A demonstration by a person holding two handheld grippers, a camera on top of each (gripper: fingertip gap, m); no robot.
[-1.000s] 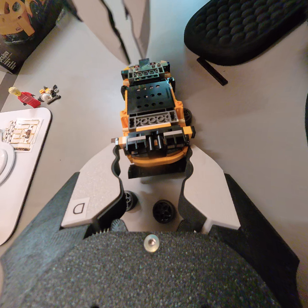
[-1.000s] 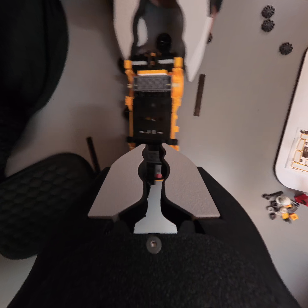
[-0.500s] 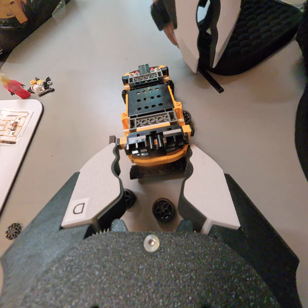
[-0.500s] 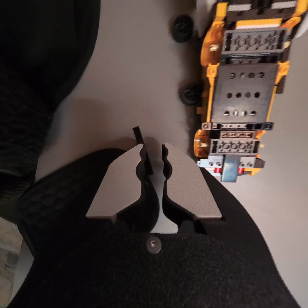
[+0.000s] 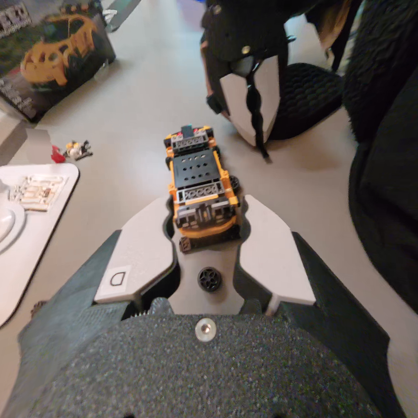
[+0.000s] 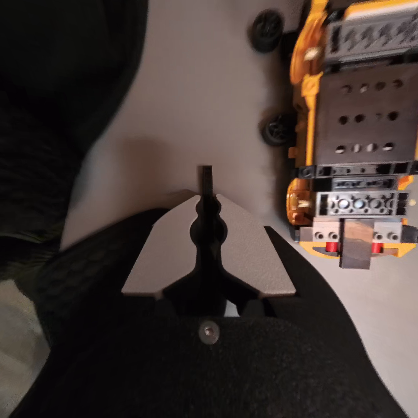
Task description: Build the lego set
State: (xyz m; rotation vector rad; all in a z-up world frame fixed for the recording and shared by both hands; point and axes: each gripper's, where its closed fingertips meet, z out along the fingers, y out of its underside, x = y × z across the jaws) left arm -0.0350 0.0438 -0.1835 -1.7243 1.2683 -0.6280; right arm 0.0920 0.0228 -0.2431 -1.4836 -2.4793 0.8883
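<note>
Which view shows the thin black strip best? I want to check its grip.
The right wrist view: the black strip sticks out between the closed right tongs. In the left wrist view only its lower end shows below them, small and blurred.

Plain grey tabletop (image 5: 140, 108), evenly lit; black textured cushion (image 5: 309, 99) at far edge; soft shadows.

a white label (image 5: 116, 278) sits on the left gripper's finger (image 5: 144, 239); the box (image 5: 52, 54) carries blurred print; nothing else bears writing.
</note>
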